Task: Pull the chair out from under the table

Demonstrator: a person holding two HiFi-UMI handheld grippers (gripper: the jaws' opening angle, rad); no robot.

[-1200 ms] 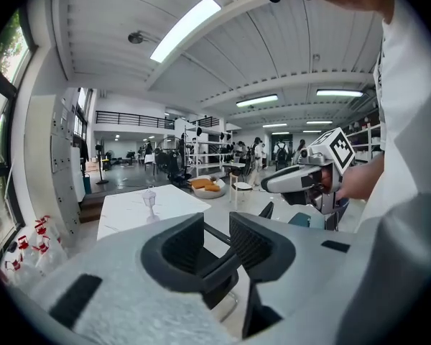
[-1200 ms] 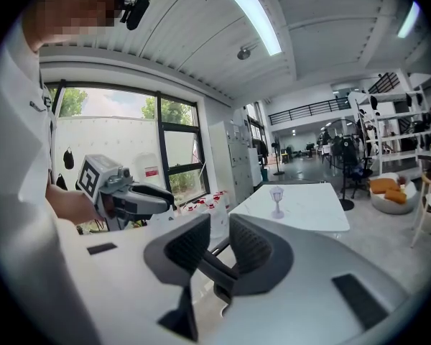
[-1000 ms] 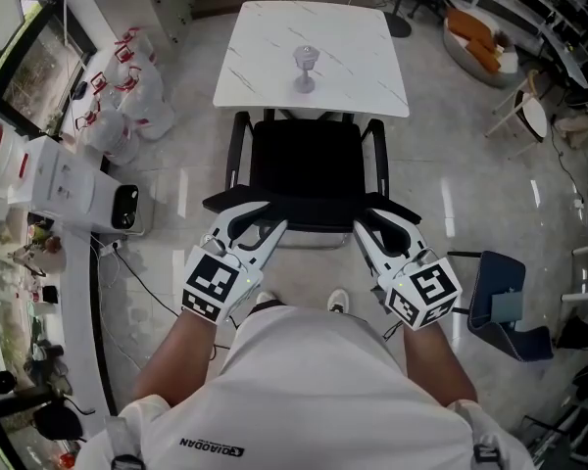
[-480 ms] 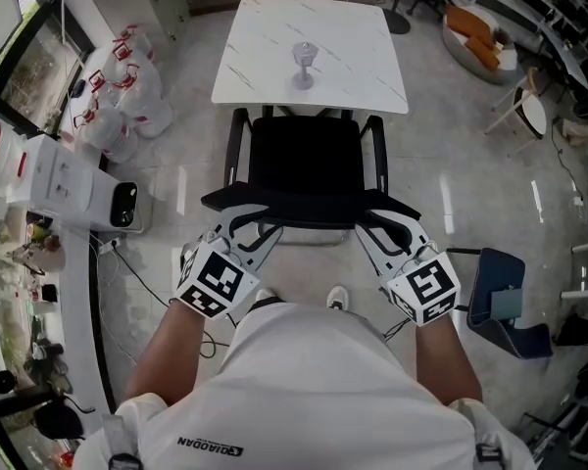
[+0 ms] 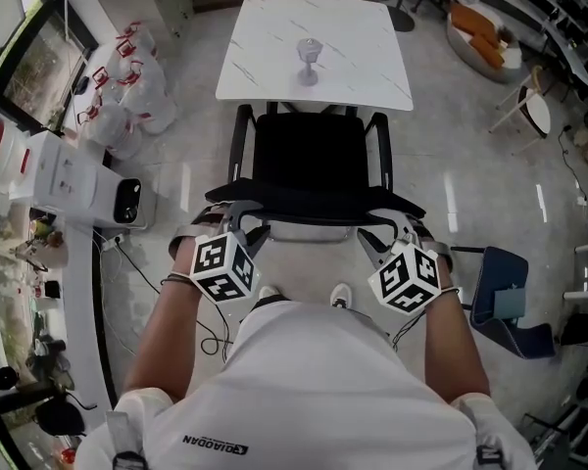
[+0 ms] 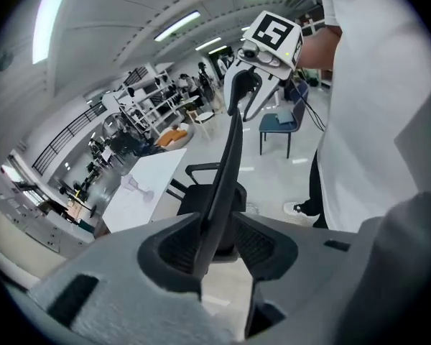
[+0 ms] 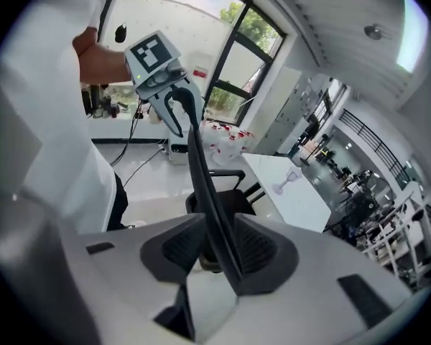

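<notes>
The left gripper (image 6: 219, 244) has its jaws part-way apart around the thin top edge of the backrest (image 6: 226, 164). The edge lies against one pad with a gap at the other, and the jaws have just been opening. The right gripper (image 7: 223, 249) stands the same way at the other end of that edge (its jaws too have just been opening), with the edge against one pad and a gap on the other side.

In the head view the two grippers sit at the left and right corners of the backrest's top. Each points down and away from the person.

The chair (image 5: 309, 160) is black, with armrests, and faces the table (image 5: 358, 67). Its seat front is just at the table's near edge, and most of the seat is clear of it. A glass (image 5: 308, 62) stands near the table's middle. White bags (image 5: 127, 91) lie on the floor off the table's left corner. A blue chair (image 5: 500, 302) stands to the right.
</notes>
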